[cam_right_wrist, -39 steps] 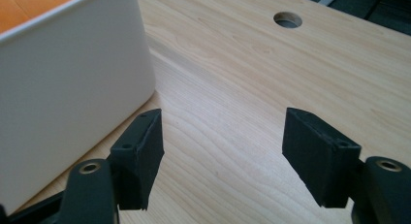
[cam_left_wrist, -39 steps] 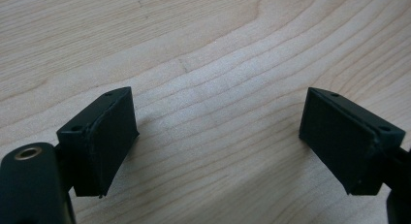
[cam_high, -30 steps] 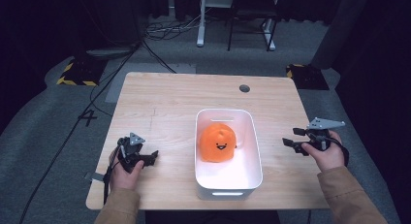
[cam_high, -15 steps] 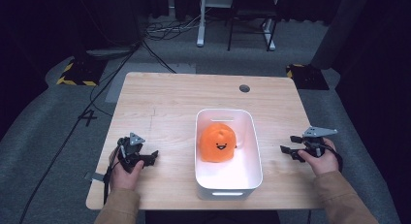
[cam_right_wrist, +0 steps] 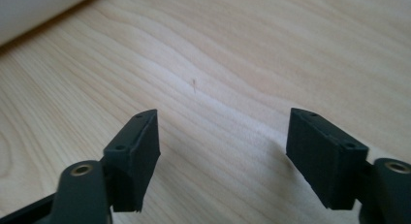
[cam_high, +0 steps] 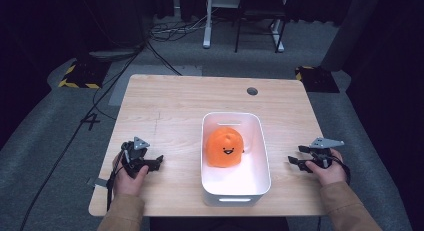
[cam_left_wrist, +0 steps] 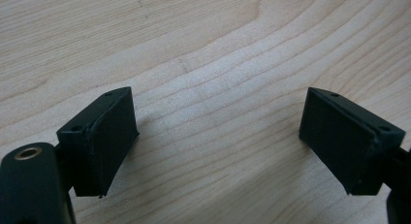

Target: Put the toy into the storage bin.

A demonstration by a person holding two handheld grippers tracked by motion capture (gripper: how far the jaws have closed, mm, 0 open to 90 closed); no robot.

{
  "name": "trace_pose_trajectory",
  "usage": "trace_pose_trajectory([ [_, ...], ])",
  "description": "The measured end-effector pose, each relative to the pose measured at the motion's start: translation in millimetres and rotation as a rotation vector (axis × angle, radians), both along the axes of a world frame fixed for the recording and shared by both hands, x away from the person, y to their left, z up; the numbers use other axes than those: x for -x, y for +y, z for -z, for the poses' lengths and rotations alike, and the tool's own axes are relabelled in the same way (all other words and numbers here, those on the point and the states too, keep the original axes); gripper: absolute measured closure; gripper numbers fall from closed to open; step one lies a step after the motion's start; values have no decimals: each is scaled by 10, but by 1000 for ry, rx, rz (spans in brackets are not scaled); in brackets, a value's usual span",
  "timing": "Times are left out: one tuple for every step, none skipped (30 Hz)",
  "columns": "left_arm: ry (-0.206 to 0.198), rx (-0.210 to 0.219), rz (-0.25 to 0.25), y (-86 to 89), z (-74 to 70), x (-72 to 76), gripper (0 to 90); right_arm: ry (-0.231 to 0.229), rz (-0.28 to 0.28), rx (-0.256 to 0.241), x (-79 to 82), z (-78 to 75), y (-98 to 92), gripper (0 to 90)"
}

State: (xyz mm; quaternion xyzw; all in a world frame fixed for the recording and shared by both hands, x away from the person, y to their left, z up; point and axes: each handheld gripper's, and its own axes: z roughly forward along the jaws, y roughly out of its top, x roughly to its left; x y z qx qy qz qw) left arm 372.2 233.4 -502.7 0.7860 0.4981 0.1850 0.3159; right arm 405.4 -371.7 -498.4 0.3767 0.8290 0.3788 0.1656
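both the left gripper (cam_high: pixel 159 161) and right gripper (cam_high: pixel 294 156) are gaping wide over bare table (cam_high: pixel 170 111), the white bin (cam_high: pixel 265 156) holding an orange plush (cam_high: pixel 225 147) sitting between them.

White bin (cam_high: pixel 263 156) w/ orange plush (cam_high: pixel 225 147) stood mid-table betw my grippers; bare wood (cam_high: pixel 175 106) lay open left, right & far. Nothing sat betw my spread jaws.
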Motion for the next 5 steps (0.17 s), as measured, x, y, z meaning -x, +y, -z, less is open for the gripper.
trace_pose_trajectory([
  [-1,-1,0,1,0,0,137,-6,-1,4,-2,44,-7,267],
  [0,0,0,0,0,0,137,-12,-7,5,-4,44,-8,265],
  [0,0,0,0,0,0,137,-11,-12,9,-4,44,-16,256],
  [0,0,0,0,0,0,137,-10,-17,13,-6,44,-18,238],
  [0,0,0,0,0,0,137,-7,-19,16,-7,44,-15,214],
])
